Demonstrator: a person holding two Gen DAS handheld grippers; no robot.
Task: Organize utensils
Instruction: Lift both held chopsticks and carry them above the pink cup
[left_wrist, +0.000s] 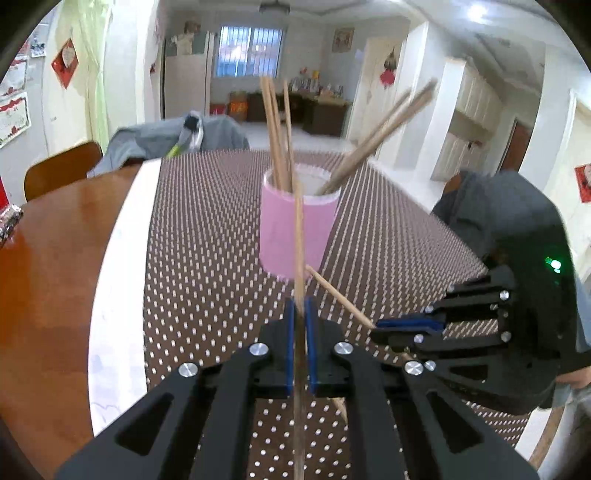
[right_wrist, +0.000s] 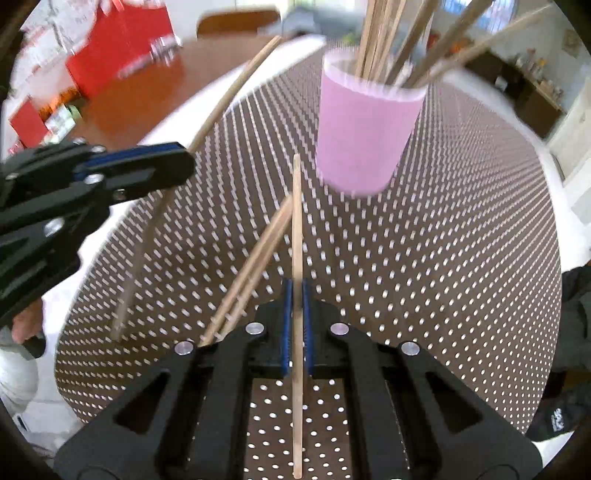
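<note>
A pink cup (left_wrist: 297, 229) stands on the dotted brown mat and holds several wooden chopsticks (left_wrist: 277, 136); it also shows in the right wrist view (right_wrist: 364, 133). My left gripper (left_wrist: 300, 314) is shut on one chopstick (left_wrist: 298, 236) that points up toward the cup. It shows at the left in the right wrist view (right_wrist: 177, 162). My right gripper (right_wrist: 296, 295) is shut on another chopstick (right_wrist: 296, 221), just short of the cup. It shows at the right in the left wrist view (left_wrist: 376, 328). Two loose chopsticks (right_wrist: 251, 266) lie on the mat beside it.
The dotted brown mat (left_wrist: 207, 229) lies on a white sheet (left_wrist: 118, 266) over a wooden table (left_wrist: 51, 258). A chair with grey clothing (left_wrist: 177, 136) stands behind. Red boxes (right_wrist: 110, 48) sit on the table's far side.
</note>
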